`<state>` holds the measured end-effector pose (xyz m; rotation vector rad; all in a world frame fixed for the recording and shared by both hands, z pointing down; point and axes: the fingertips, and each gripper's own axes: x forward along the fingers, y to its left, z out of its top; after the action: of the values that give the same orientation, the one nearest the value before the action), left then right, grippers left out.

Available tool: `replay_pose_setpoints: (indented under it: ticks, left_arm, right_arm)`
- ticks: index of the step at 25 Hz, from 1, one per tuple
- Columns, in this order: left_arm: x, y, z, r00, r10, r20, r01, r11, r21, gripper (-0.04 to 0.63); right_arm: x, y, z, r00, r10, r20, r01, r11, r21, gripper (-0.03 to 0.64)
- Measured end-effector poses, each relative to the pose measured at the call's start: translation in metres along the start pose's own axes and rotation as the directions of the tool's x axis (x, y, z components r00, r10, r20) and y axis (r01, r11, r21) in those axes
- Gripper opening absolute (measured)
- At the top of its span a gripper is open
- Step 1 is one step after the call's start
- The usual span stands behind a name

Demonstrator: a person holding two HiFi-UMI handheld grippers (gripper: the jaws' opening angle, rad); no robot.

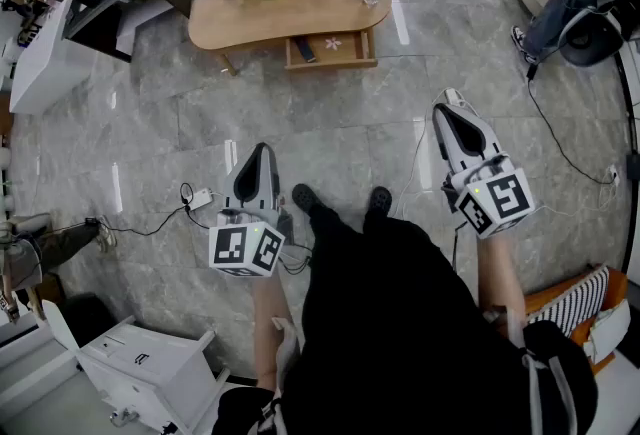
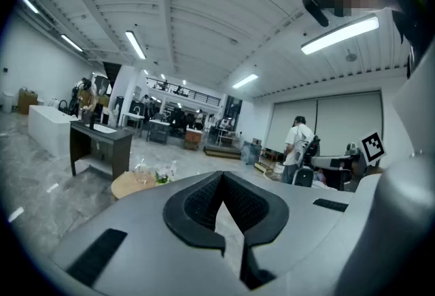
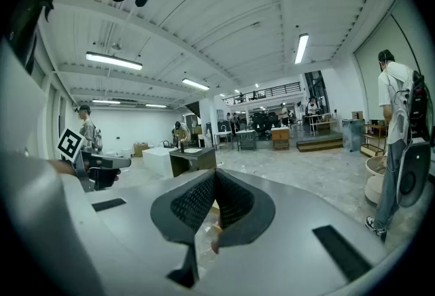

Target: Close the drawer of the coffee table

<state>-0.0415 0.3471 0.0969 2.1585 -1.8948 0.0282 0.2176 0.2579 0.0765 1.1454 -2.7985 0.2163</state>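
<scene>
Drawer [image 1: 328,50]: sticking out, open, at near edge of coffee table [image 1: 290,8], right of centre. Closing not yet begun. Left gripper [image 1: 261,151], right gripper [image 1: 449,100]: both clenched, holding nothing, hovering well apart from table.

Bright, even light from ceiling strip lights [image 2: 340,35] glints on the polished floor [image 1: 350,133]; both gripper views bulge, dark-cornered.

**Drawer contents too small to call**

Head view: the open wooden drawer [image 1: 345,62] of the oval wooden coffee table [image 1: 300,8] holds a dark item [image 1: 306,49] and a pale item [image 1: 333,43], both too small to name. Over in the left gripper view, the grey body of the left gripper [image 2: 221,179] hides most of that table, drawer included.
</scene>
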Motion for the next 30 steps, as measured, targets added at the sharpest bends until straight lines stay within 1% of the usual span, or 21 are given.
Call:
replay_pose_setpoints:
  ticks: [3,7,12,17,21,26,30]
  left_arm:
    - [-0.001,-0.013,-0.002,1.0,-0.006,0.007,0.006,1.0,-0.012,0.012]
    - [0.001,-0.027,-0.004,1.0,-0.008,0.004,0.008,1.0,-0.005,0.012]
    - [0.0,-0.04,-0.006,1.0,-0.005,-0.006,0.005,1.0,0.003,0.012]
    - [0.001,-0.049,-0.008,1.0,0.014,-0.012,-0.014,1.0,0.013,0.014]
    - [0.0,-0.055,-0.017,0.999,0.033,-0.034,-0.033,0.999,0.015,0.012]
    - [-0.005,-0.047,-0.029,0.996,0.04,-0.075,-0.04,0.999,0.0,0.014]
    - [0.006,-0.028,-0.029,0.997,0.029,-0.077,-0.03,1.0,-0.008,0.014]
  right_arm:
    - [-0.012,-0.003,-0.001,1.0,0.001,0.001,-0.001,1.0,0.0,0.012]
    - [-0.023,-0.005,-0.001,1.0,0.01,0.001,-0.01,1.0,-0.006,0.012]
    - [-0.035,-0.01,-0.002,1.0,-0.001,0.008,0.001,1.0,0.006,0.012]
    - [-0.04,-0.021,-0.007,1.0,0.013,0.016,-0.014,0.996,0.088,0.012]
    - [-0.039,-0.025,-0.024,0.999,0.037,-0.027,-0.035,0.994,0.099,0.012]
    - [-0.032,-0.019,-0.039,0.997,0.03,-0.065,-0.022,0.993,0.119,0.014]
    - [-0.011,-0.011,-0.042,0.996,0.032,-0.081,-0.024,0.995,0.099,0.014]
